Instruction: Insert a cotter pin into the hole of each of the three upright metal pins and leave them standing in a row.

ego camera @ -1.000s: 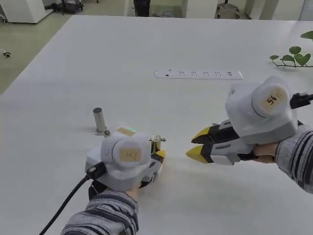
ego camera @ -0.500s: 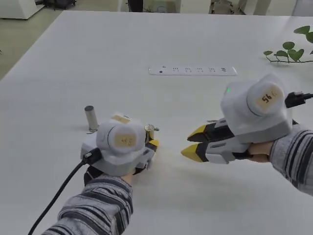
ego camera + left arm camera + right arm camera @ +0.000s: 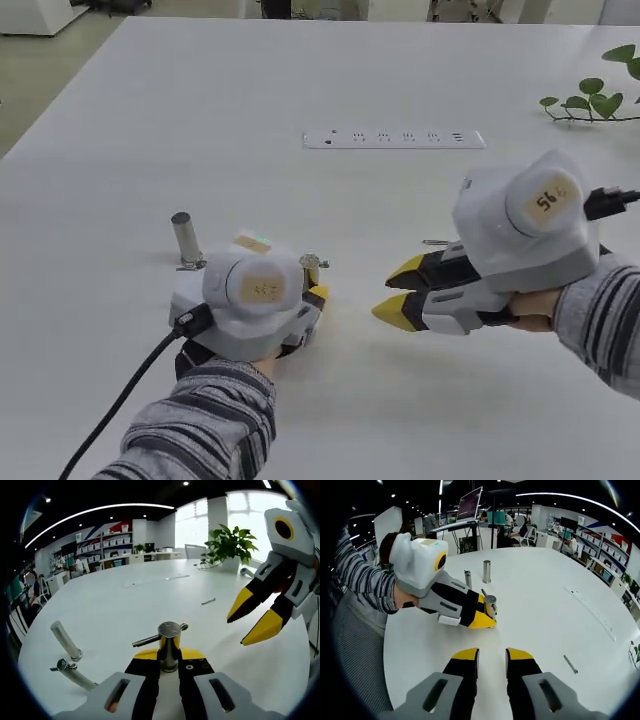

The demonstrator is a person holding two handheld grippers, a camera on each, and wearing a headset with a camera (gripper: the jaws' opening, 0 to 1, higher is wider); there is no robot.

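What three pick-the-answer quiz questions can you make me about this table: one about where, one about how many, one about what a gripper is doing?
1. Where is the loose cotter pin?
A. in a cup
B. flat on the table
C. on a chair
2. How many metal pins are there?
A. two
B. three
C. five
3. What is the left gripper doing?
A. hanging open
B. holding a spoon
C. clamping a metal pin

Answers:
1 B: it lies alone on the white table.
2 B: the right gripper view shows three.
3 C: its jaws close on one pin's base.

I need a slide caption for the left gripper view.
Left gripper holds a metal pin with a cotter pin through it; right gripper open nearby.
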